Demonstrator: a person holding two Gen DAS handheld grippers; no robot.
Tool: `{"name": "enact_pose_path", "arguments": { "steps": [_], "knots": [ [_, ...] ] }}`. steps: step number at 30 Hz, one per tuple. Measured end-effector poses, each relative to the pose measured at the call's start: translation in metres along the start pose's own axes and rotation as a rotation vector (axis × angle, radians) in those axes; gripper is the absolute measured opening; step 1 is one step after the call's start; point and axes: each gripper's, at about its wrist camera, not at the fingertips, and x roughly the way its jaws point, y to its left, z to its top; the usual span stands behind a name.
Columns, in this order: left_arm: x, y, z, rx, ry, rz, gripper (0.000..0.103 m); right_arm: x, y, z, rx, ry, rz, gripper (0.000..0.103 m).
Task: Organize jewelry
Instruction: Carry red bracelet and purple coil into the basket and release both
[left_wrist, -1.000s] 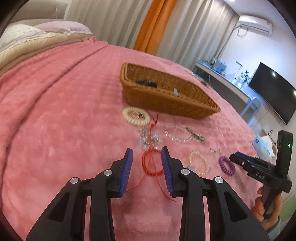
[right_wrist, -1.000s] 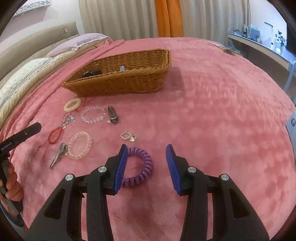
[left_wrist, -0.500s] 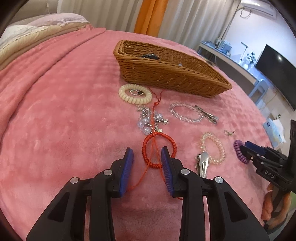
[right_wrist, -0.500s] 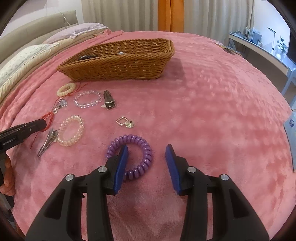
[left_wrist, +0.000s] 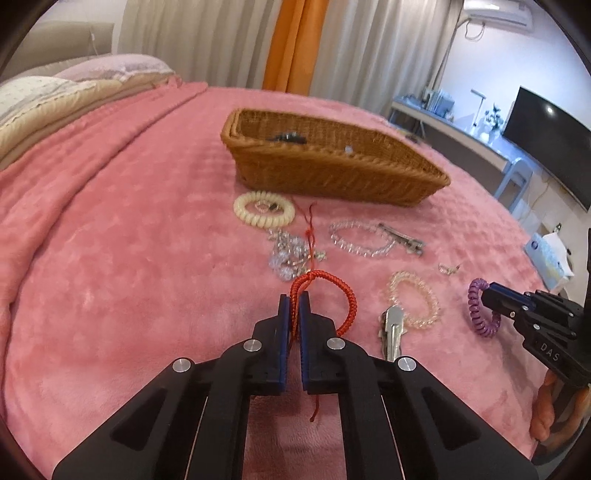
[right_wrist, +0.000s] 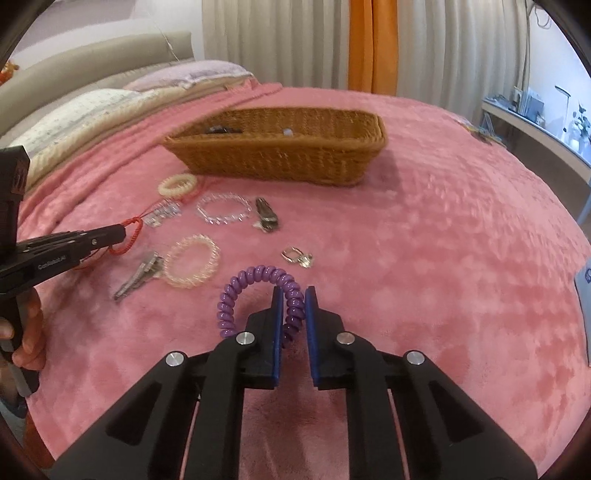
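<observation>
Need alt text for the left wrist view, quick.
The left gripper has its jaws shut on the red cord bracelet on a pink blanket. Ahead lie more bracelets, hair clips and a wicker basket; the right gripper holds a purple coil bracelet.

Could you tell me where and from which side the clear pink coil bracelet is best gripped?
Grip the clear pink coil bracelet on its right arc, coming from above: it lies flat, and the metal hair clip touches its left edge.
</observation>
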Motion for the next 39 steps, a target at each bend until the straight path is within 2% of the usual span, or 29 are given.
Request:
{"name": "enact_pose_path", "arguments": {
  "steps": [6,13,17,23,27,31,36,39],
  "knots": [
    [-0.019,0.000,0.000,-0.008,-0.082,-0.037,0.003,-0.025,0.001,0.000,0.001,-0.114,0.058,0.010],
    [-0.047,-0.009,0.018,-0.012,-0.164,-0.097,0.003,-0.038,0.000,0.018,0.016,-0.141,0.068,0.010],
    [-0.064,-0.019,0.043,0.020,-0.227,-0.106,0.003,-0.049,-0.001,0.049,0.020,-0.185,0.081,0.010],
    [-0.074,-0.028,0.102,0.047,-0.312,-0.136,0.003,-0.046,-0.004,0.110,0.006,-0.249,0.073,0.010],
    [-0.056,-0.035,0.142,0.046,-0.337,-0.140,0.003,-0.021,-0.006,0.145,0.011,-0.257,0.046,0.010],
    [-0.024,-0.039,0.171,0.037,-0.323,-0.146,0.003,0.023,-0.017,0.178,0.055,-0.227,0.040,0.010],
    [0.031,-0.041,0.190,0.020,-0.263,-0.132,0.003,0.070,-0.032,0.201,0.091,-0.171,0.033,0.010],
    [0.065,-0.038,0.188,0.014,-0.203,-0.113,0.003,0.089,-0.043,0.199,0.113,-0.141,0.037,0.010]
  ]
}}
